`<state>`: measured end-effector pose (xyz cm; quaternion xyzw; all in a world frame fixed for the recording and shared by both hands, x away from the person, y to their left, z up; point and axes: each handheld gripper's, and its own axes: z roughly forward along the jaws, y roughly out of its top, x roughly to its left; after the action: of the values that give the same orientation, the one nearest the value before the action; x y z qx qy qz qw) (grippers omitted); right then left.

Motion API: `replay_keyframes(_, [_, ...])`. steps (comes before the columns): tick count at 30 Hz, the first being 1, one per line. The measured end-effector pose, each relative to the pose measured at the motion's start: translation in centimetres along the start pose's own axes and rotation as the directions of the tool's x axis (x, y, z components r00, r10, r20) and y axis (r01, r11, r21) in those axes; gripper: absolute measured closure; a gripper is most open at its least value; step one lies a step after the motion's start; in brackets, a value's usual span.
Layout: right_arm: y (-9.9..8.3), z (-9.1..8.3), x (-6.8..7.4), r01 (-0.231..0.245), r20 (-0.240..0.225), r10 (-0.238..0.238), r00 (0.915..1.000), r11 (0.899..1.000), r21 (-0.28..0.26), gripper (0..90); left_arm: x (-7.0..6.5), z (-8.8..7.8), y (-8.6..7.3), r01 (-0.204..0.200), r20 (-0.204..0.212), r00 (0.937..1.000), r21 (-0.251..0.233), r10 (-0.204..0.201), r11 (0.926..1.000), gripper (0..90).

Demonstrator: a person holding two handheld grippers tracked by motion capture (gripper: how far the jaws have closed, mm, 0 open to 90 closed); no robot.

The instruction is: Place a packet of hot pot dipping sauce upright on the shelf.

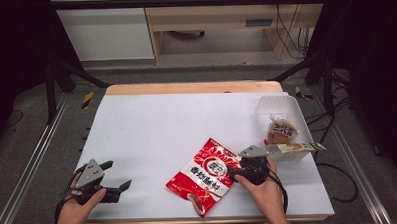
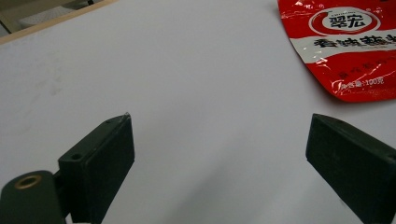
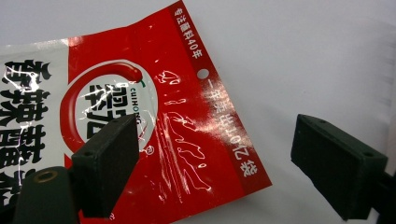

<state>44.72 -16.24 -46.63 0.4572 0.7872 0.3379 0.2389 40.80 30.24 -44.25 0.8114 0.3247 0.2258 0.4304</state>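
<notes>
The red pouch, glossy crinkled foil with white lettering, lies flat on the matte white bench. The right tongs gape wide over its sealed edge, gripping nothing. The left tongs also gape wide, well apart from it.

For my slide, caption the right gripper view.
Open right gripper poised over the top edge of a red packet on the white table.
</notes>
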Motion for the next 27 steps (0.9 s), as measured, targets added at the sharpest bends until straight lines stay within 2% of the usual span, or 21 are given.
replay_keyframes(7, [-0.18, 0.31, -0.11, -0.019, -0.014, 0.019, 0.9997, 1.0, 0.022, 14.6, -0.17, 0.13, 0.05, 0.0, 0.012, 0.9999, 0.0, 0.0, 1.0, 7.7])
replay_keyframes(12, [-0.3, 0.47, -0.13, -0.041, -0.046, 0.043, 0.998, 0.998, 0.045, 14.5, -0.09, 0.1, 0.09, 0.003, 0.003, 1.0, -0.004, -0.002, 1.0, 7.7])
replay_keyframes(16, [-0.29, 0.55, -0.21, -0.046, -0.064, 0.048, 0.9968, 0.998, 0.034, 15.6, -0.05, 0.15, 0.04, 0.006, 0.008, 1.0, -0.001, -0.006, 1.0, 7.7])
replay_keyframes(27, [-0.42, 0.61, -0.04, -0.056, -0.1, 0.061, 0.9931, 0.997, 0.052, 18.4, -0.35, 0.32, 0.17, -0.01, 0.02, 0.9997, 0.006, 0.01, 0.9999, 7.7])
